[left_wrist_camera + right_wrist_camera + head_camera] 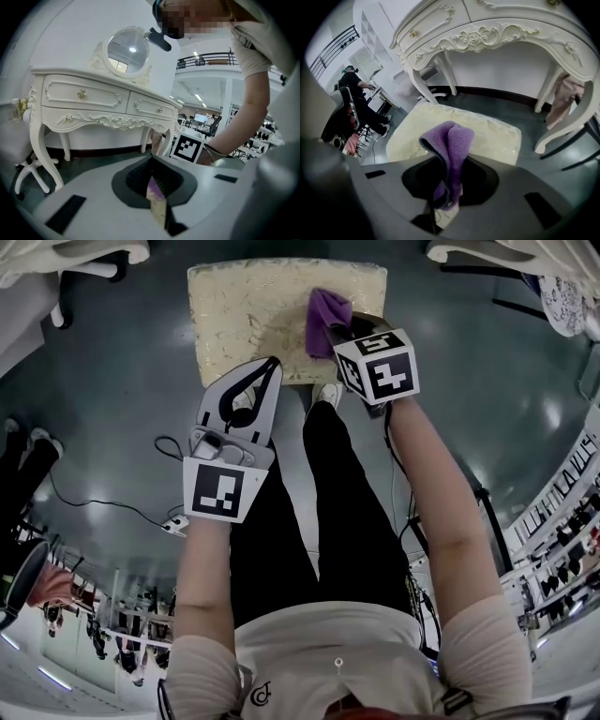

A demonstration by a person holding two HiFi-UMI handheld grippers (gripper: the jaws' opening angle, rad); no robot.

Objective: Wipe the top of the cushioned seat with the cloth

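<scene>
Purple fleecy cloth (450,140), limp and light, best held bunched; my right gripper (446,187) clamps it over the cream cushioned seat (497,136); left gripper (267,369) closed, empty.

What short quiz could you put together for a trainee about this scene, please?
1. True or false: the purple cloth is clamped in the right gripper.
2. Pick one. The jaws of the left gripper are: A) wide apart; B) together, with nothing gripped; C) shut on a sponge.
3. Short answer: in the head view, which piece of furniture lies below the cloth?

Key: 1. True. 2. B. 3. The cushioned seat.
</scene>
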